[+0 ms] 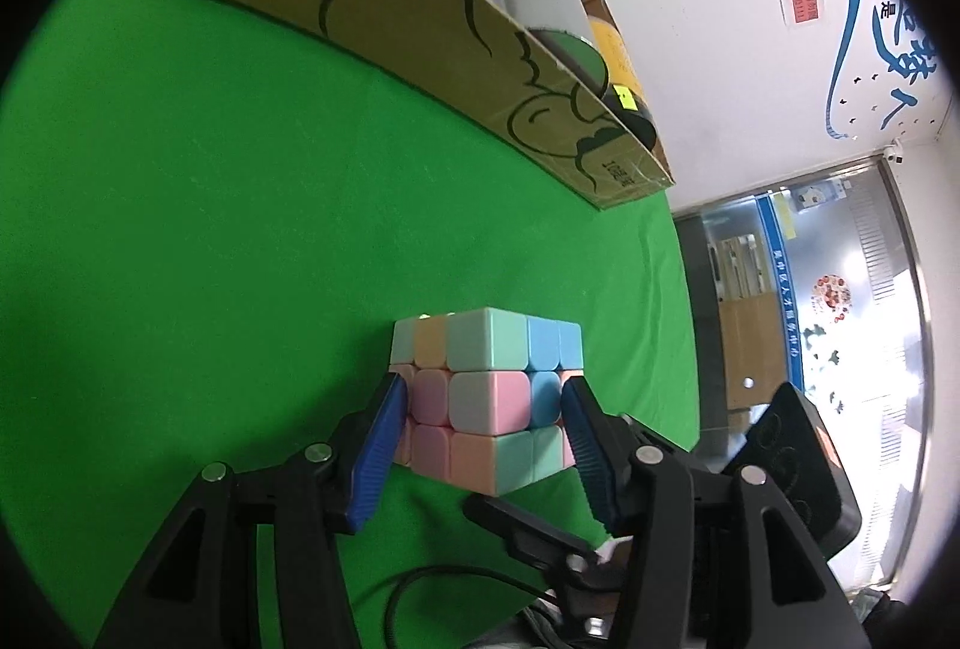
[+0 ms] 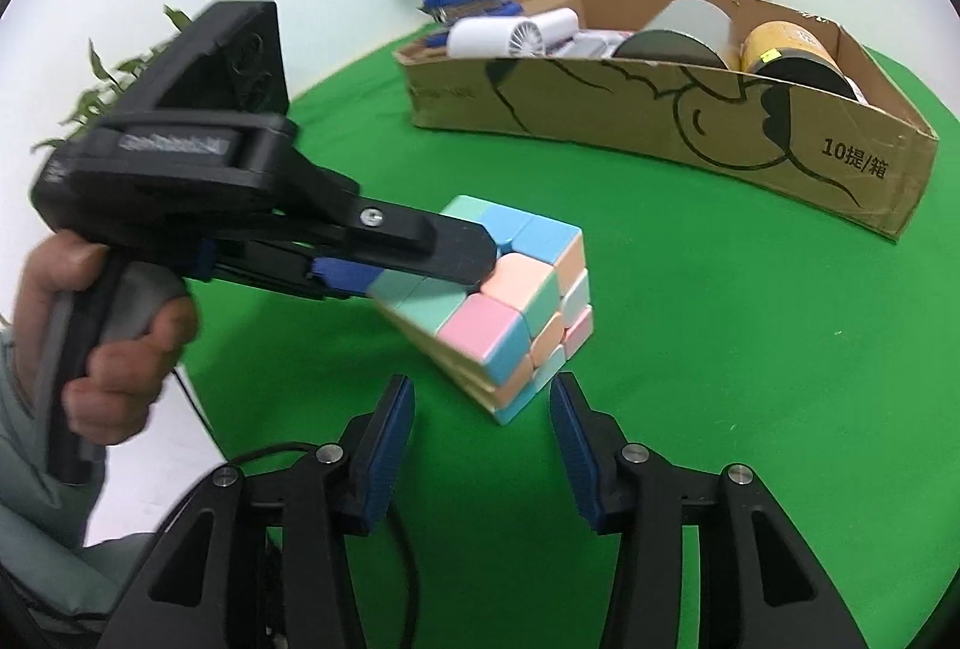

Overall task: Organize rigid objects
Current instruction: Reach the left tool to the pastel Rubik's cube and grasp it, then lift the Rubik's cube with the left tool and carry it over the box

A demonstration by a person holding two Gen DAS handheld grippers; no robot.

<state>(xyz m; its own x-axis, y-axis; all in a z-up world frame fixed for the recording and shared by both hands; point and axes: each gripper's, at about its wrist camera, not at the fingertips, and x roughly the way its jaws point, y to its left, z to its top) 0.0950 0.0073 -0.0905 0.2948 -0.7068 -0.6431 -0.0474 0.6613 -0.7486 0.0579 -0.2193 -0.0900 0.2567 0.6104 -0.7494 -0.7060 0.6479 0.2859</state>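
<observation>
Puzzle cube [image 2: 507, 301], in pastel colours, sits tilted with its lower corner near or on the green worktop [image 2: 720, 349], toward the near edge and well apart from the cardboard box [image 2: 660, 121] that stands along the far side. The left tongs [image 1: 477, 418] are clamped on it, the blue pads [image 1: 384, 427] pressing two opposite faces at the middle layer, with a hand [image 2: 102, 325] squeezing the grip behind. The right tongs [image 2: 483, 409] stand just below the cube with their jaws parted; the pads flank its lower corner without pressing on it. I judge the cube light, hard and stiff, so it will not give under pressure, but its plastic faces look smooth and could slide against the pads. Its layers also turn, so a hold across one layer alone may let it twist; flat opposite faces, taken squarely near the centre, seem the safest purchase, not a corner or an edge. The box already holds a white fan [image 2: 516, 34], a grey roll [image 2: 678, 37] and a yellow can [image 2: 792, 55], leaving little free room that can be made out from here.
</observation>
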